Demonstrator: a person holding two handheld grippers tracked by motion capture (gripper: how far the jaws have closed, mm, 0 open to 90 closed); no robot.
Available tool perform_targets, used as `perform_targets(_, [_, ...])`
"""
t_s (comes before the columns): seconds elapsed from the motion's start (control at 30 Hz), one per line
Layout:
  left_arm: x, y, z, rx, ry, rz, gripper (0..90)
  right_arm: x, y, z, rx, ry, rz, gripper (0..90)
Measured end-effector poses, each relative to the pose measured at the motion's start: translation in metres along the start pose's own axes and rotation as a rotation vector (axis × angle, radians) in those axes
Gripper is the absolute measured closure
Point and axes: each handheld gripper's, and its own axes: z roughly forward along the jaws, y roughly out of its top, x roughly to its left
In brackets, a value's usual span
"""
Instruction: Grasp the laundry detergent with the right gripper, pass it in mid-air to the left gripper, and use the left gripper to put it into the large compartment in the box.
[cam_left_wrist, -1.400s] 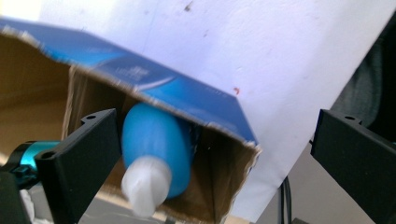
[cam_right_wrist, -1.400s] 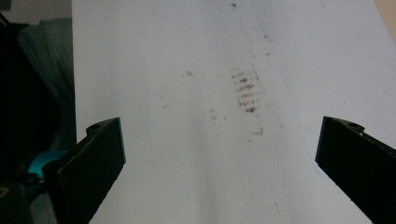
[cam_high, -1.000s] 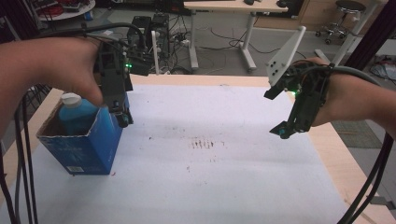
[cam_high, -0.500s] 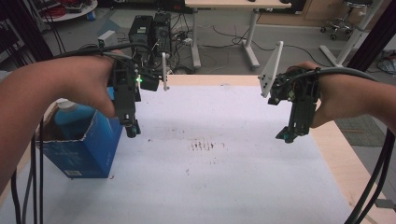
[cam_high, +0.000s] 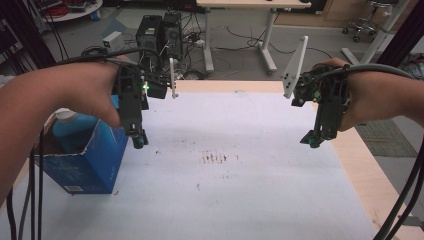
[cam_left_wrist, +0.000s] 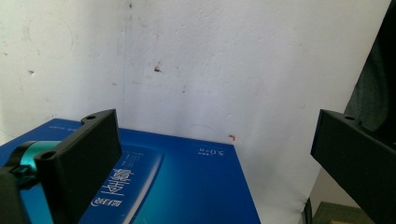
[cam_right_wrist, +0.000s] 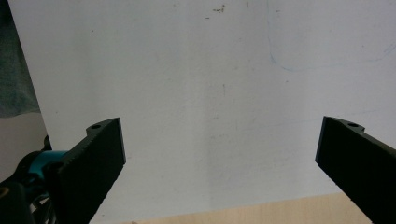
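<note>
An open blue carton (cam_high: 95, 160) stands at the left of the white table cover (cam_high: 240, 200). A blue bottle (cam_high: 72, 129) with a white cap sits upright inside it. My left gripper (cam_high: 138, 140) hangs just right of the carton's top, pointing down. In the left gripper view its jaws are wide apart and empty (cam_left_wrist: 217, 126), with the carton's printed blue face (cam_left_wrist: 187, 186) below them. My right gripper (cam_high: 311, 141) hovers over the right side of the cover, near the wooden edge. It is open too, with only white cover between its jaws (cam_right_wrist: 219, 126).
Brown smudges (cam_high: 216, 158) mark the middle of the cover. Bare wooden tabletop (cam_high: 367, 170) runs along the right side. Past the far edge, on the floor, are computer towers (cam_high: 160, 30), cables and a desk's white legs (cam_high: 267, 50).
My left gripper has moved away from above the carton, to its right side and a little lower. The right gripper has drifted slightly right.
</note>
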Motion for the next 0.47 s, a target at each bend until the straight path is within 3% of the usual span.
perform_targets(0.47, [-0.0053, -0.0059, -0.005, -0.009, 0.023, 0.002, 1.7, 0.0094, 0.0049, -0.0041, -0.01, -0.01, 0.005, 0.6])
